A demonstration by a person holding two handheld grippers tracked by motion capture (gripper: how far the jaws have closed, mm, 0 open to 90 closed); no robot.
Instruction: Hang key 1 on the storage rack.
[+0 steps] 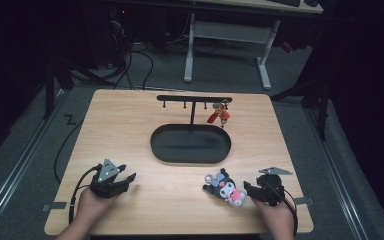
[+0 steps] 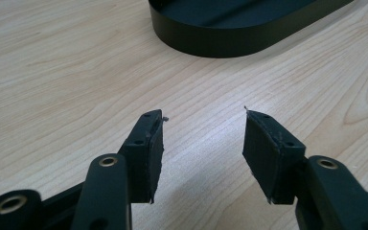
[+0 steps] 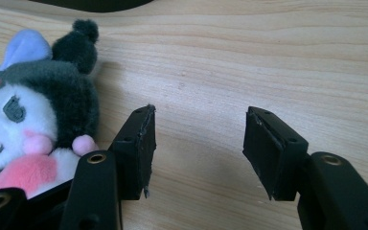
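Both your tools sit wide and empty: left gripper [image 1: 122,178] lower left, right gripper [image 1: 250,188] lower right, just beside the plush toy [image 1: 224,189]. You seem to be starting; next, probably close on the toy

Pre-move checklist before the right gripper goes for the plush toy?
1. Right gripper open, nothing between jaws: ok.
2. Plush toy lined up between jaws: not ok, it lies beside the left-hand jaw in the right gripper view.
3. Left gripper open and apart from the toy: ok.
4. Black tray empty: ok.
5. Free hook on rack: ok, red keychain hangs at one end.
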